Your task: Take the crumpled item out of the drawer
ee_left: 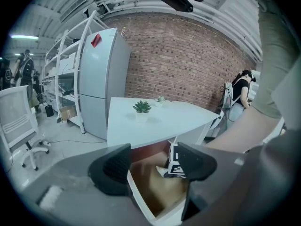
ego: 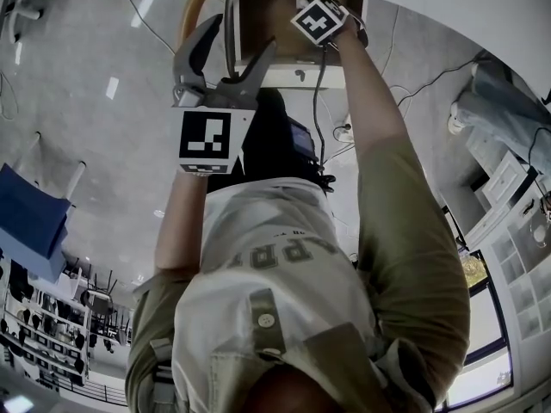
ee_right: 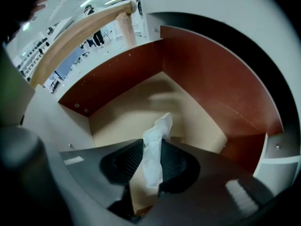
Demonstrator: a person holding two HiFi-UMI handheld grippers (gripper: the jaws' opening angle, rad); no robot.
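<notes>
Left tool [ee_left: 150, 161]: released, jaws standing apart with nothing between them, held outside and above the drawer [ee_left: 141, 197], which stands pulled out beneath the white worktop [ee_left: 155, 117]. Drawer: white front, red-brown side walls, pale tan floor, otherwise bare as far as the views reach. Right tool [ee_right: 153, 161]: reaching down into the drawer, clenched on the crumpled item [ee_right: 157, 135], a white twisted wad pinched between the ribbed pads. Its long axis runs along the jaws, with the free end poking out past the fingertips over the drawer floor; whether that end touches the floor cannot be told. Relation governing the next move, as a judgement: the item is already in the right tool's grip and low between the walls, so the way out is back up through the open top; the left tool is well apart and not needed. Views: only the right gripper view shows the grip. The head view shows just the right tool's marker cube [ego: 320, 20] at the drawer mouth, and the left gripper view shows the drawer and that cube, the item not clearly made out.
</notes>
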